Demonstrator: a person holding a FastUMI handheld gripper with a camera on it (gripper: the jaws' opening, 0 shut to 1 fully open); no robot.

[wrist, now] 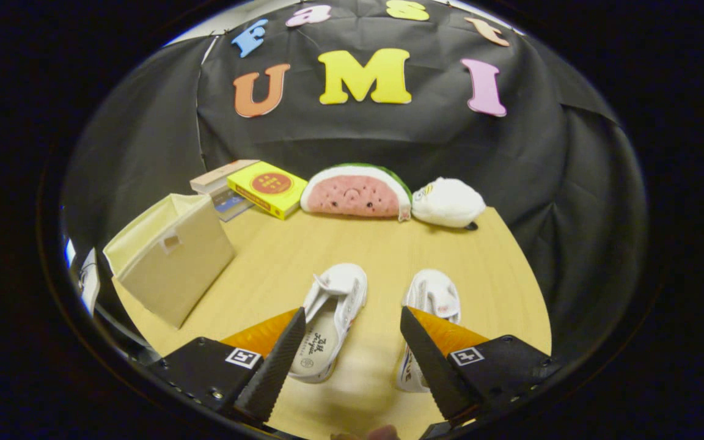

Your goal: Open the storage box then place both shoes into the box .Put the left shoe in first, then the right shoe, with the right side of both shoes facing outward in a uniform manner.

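The fingers (348, 360) are wide open and hold nothing, above the table (278, 263). The box (172, 256) sits off to their left. Two white shoes (333, 318) lie just ahead. Grabbing the wrong shoe first could spoil the order.

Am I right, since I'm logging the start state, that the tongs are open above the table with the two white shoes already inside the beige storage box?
Not quite. In the gripper view the tongs are open, but the two white shoes, left shoe and right shoe, lie on the table just ahead of the fingers. The beige storage box stands apart, beyond the left finger.
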